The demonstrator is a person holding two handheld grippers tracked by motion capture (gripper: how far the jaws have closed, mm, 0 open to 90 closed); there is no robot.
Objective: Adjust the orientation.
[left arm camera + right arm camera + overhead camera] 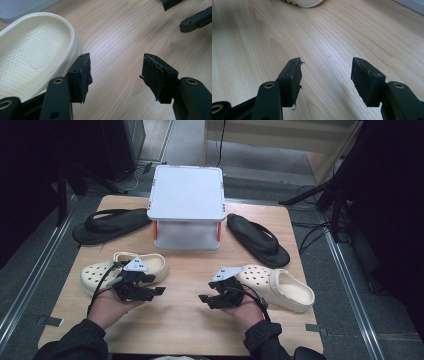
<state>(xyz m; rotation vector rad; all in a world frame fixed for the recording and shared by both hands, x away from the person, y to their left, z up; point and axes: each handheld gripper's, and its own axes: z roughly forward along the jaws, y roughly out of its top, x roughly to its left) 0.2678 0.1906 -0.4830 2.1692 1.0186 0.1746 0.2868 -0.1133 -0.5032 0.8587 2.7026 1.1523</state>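
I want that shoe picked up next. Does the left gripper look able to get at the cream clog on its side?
Probably yes. The left gripper is open and holds nothing, and the cream clog lies right beside it on the table, nothing between them.

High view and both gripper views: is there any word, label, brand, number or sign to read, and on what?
None can be read.
Cream clogs: no brand visible.
Black flip-flops: no print visible.
White box: plain lid.
Small dark marks on each hand-held gripper's grey plate: too small to read.
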